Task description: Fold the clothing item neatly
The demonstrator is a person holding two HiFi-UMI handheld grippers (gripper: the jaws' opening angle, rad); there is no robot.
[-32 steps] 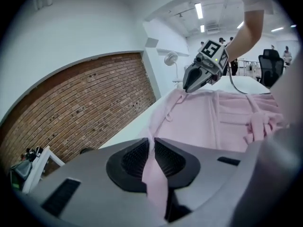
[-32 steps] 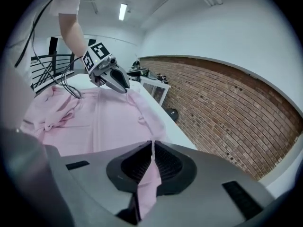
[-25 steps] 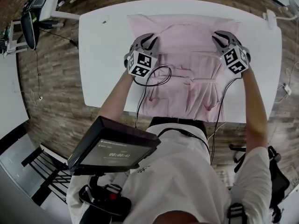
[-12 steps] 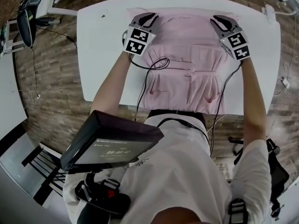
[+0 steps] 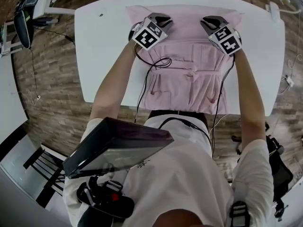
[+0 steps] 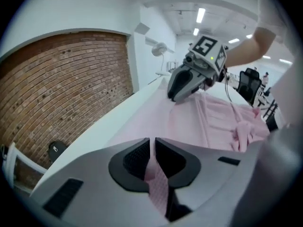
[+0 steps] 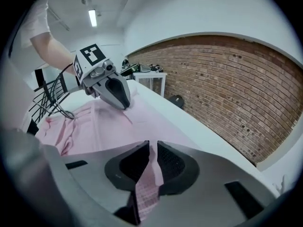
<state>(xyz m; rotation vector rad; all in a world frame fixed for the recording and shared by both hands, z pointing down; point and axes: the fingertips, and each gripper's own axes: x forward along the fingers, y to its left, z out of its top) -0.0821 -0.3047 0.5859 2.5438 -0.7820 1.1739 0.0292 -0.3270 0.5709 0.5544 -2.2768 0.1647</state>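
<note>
- We are holding the left gripper (image 5: 163,19) in the upper middle of the head view. Its jaws are clenched on a thin fold of the pink garment (image 5: 189,65).
- In the left gripper view, that fold is running down between the two dark pads (image 6: 136,159), which are pressing it from both sides.
- We are holding the right gripper (image 5: 208,21) to the right of the left one. Its jaws are likewise clamped on a pinch of the same cloth.
- The pink garment is lying spread on the white tabletop (image 5: 102,56). It is covering the middle of it from the upper edge down to the lower edge, where it is hanging over slightly.
- Both grippers are sitting near the garment's upper edge, apart from each other, with flat pink cloth between them.
- A brick wall (image 6: 71,89) is filling the left of the left gripper view.
</note>
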